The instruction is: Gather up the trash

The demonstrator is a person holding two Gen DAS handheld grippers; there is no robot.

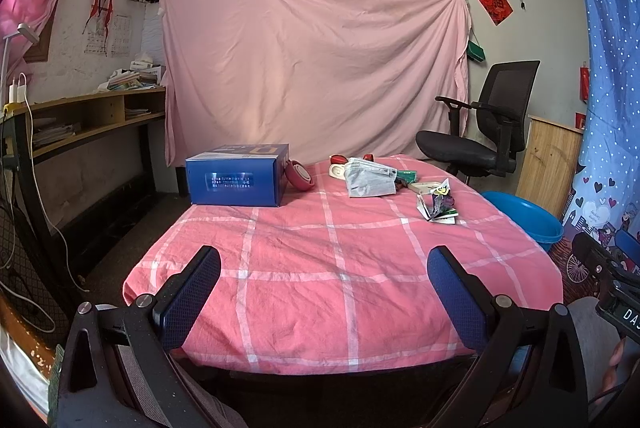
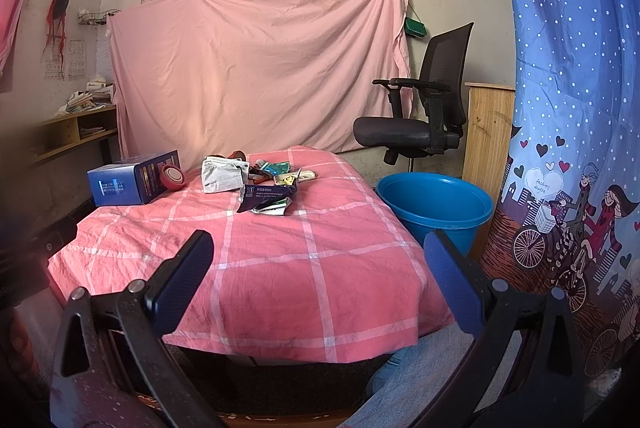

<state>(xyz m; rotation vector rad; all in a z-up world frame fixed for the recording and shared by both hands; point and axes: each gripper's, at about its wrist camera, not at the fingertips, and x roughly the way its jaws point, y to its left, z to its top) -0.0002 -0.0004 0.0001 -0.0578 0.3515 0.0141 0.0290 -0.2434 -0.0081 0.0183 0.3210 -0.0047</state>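
- Both tongs, the left gripper [image 1: 324, 270] and the right gripper [image 2: 318, 260], are held wide open and empty above the near edge of the pink checked tablecloth [image 1: 304, 268].
- Crumpled wrappers and paper scraps [image 2: 266, 198] are seen at the far side of the cloth, beside a grey-white folded packet [image 2: 222, 174].
- A round blue plastic basin [image 2: 436, 204] stands on the floor to the right, judged the likely receptacle.
- One scrap at a time is best approached low and pinched at a raised edge, so the cloth is not caught.

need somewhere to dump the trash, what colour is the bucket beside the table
Blue. The bucket shows best in the right wrist view, standing on the floor by the table's right side.
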